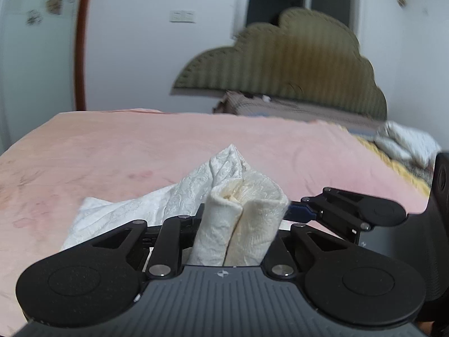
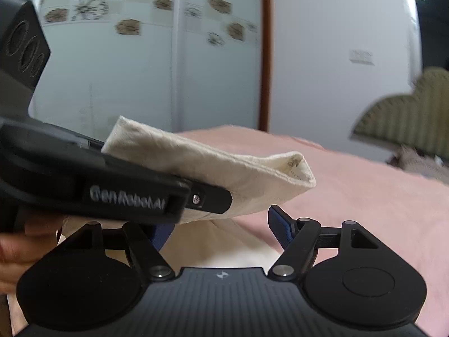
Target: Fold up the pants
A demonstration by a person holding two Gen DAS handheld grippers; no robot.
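The cream-white pants point(image 1: 241, 224) are bunched into a thick fold that rises between the jaws of my left gripper point(image 1: 241, 216), which is shut on it. More of the fabric trails down to the left onto the pink bed cover point(image 1: 140, 154). In the right wrist view the left gripper point(image 2: 216, 196) crosses from the left and holds the fold point(image 2: 224, 165) above the bed. Just below it, my right gripper point(image 2: 221, 224) stands open. Its blue pads point(image 2: 280, 230) are wide apart and press on nothing, with loose cloth lying beneath them. A finger point(image 1: 336, 205) of the right gripper shows beside the fold.
An olive scalloped headboard point(image 1: 294, 64) stands at the far end, with folded bedding point(image 1: 280, 106) and white bedding point(image 1: 404, 140) before it. A wardrobe with flower patterns point(image 2: 140, 28) and a brown door frame point(image 2: 265, 56) stand behind. A hand point(image 2: 16, 252) grips the left tool.
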